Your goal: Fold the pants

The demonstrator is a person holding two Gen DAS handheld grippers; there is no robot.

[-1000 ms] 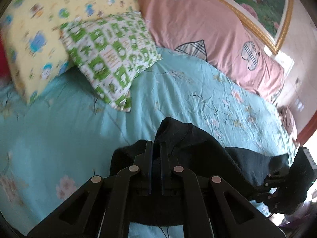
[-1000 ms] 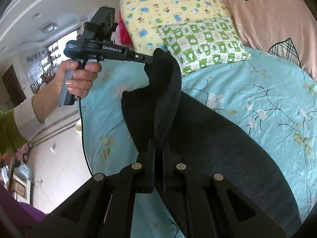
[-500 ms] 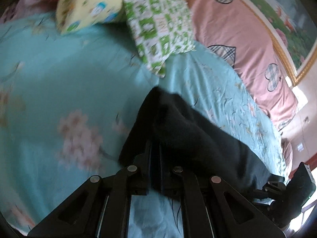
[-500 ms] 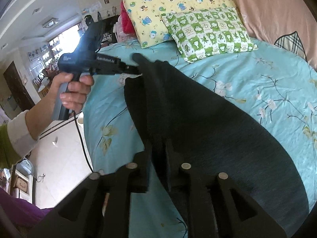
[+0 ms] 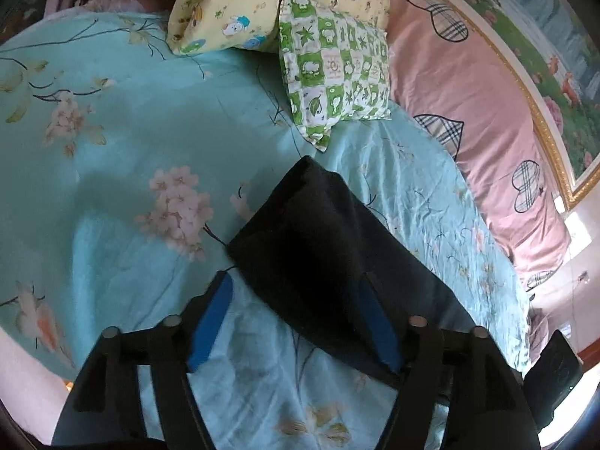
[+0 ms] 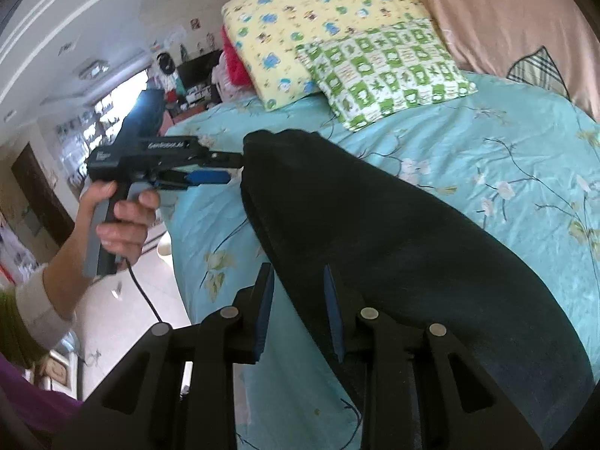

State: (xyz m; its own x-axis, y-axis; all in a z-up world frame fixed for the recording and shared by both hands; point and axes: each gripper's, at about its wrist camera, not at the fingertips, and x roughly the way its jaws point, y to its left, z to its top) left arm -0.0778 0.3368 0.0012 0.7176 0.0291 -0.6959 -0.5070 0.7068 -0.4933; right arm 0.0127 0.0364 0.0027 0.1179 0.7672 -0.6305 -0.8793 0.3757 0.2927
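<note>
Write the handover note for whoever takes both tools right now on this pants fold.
Left tool: open, fingers either side of the pants' folded edge, gripping nothing.
Right tool: open, straddling the near edge, gripping nothing.
Black pants: lying on the blue floral bedsheet, doubled lengthwise into one long strip running away from the green pillow.
Done: the lengthwise fold appears laid down and let go.
Left: probably smooth it, then fold the strip end to end; its far end is out of view.

Bare sheet [image 5: 112,172] leftward; pillows [image 5: 333,71] beyond the pants [image 5: 318,247].
</note>
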